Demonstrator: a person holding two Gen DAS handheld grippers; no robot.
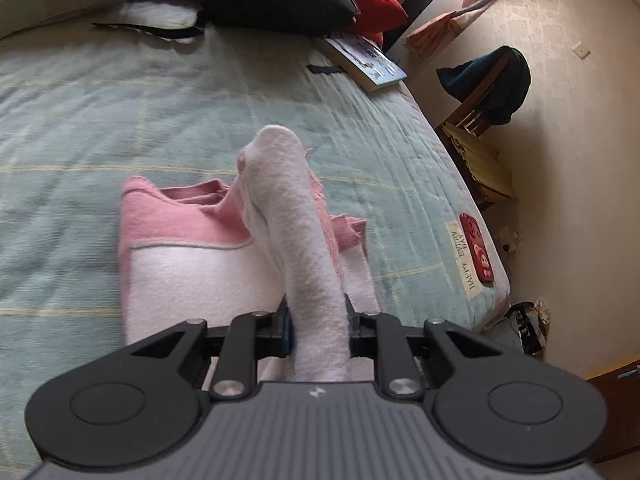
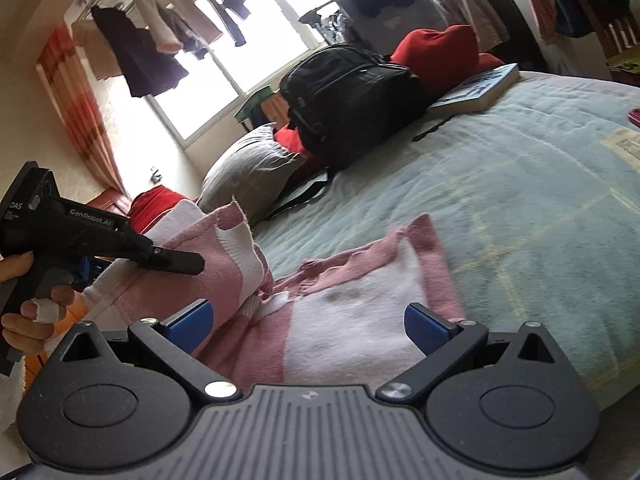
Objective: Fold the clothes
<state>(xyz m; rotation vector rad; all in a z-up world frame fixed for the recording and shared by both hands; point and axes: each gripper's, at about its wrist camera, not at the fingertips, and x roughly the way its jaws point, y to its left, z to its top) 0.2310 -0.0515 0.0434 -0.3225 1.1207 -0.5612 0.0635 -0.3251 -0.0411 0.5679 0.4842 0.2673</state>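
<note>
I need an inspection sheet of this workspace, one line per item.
Surface: bed with pale green quilt.
Job's things: pink and white sweater, body flat on the quilt, one part lifted.
Clutter: black backpack, book, pillow, red clothes, red phone.
Grippers: left gripper shut on the sweater; right gripper open over it.
Cables: nothing seen.
Surroundings: window with hanging clothes, curtain, chair.
</note>
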